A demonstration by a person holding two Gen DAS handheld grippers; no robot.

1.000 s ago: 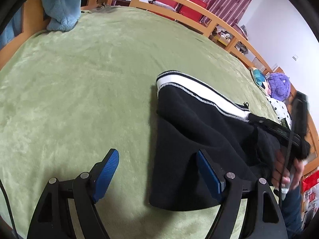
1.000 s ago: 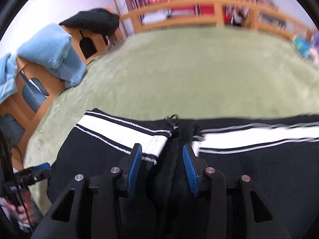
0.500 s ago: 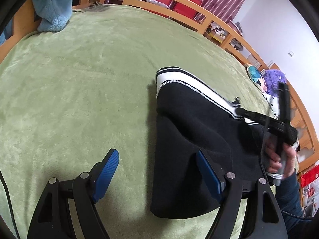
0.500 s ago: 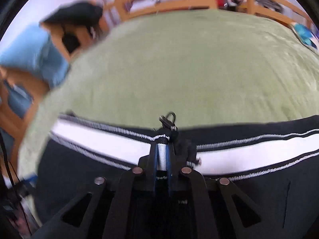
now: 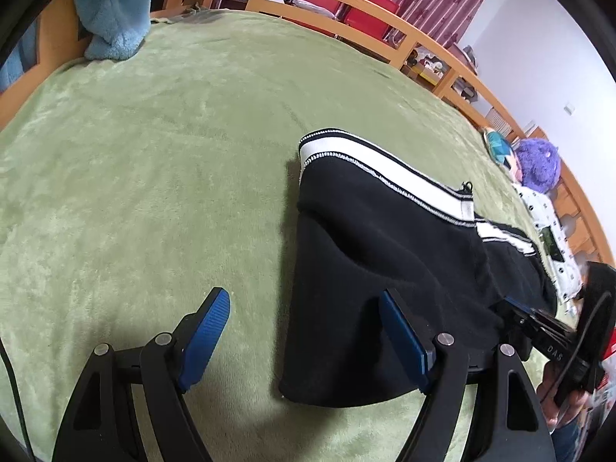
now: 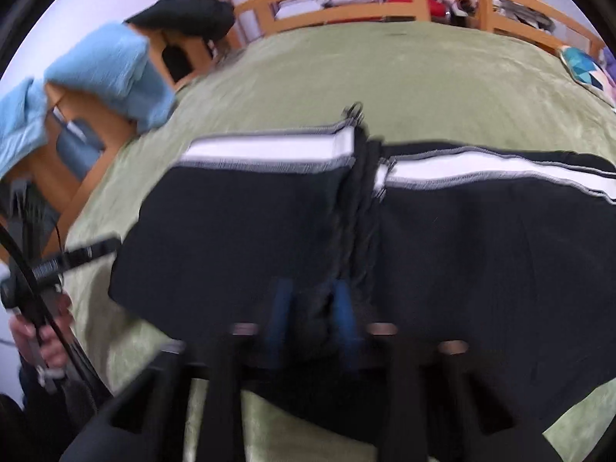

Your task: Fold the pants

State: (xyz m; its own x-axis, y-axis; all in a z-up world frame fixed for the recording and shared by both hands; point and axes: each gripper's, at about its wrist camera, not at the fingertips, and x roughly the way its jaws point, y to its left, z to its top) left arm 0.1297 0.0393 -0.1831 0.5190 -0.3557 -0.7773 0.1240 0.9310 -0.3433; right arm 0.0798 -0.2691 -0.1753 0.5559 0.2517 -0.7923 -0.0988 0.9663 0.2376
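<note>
Two grippers at the pants [image 5: 377, 254], mid-fold on the green blanket [image 5: 154, 177].
Right gripper [image 6: 312, 308] is clamped on a bunch of black fabric near the crotch seam; left gripper [image 5: 304, 331] hangs wide open, straddling the folded edge, gripping nothing. Next move likely calls for carrying the pinched fabric across, keeping the striped waistband [image 6: 269, 152] aligned.
</note>
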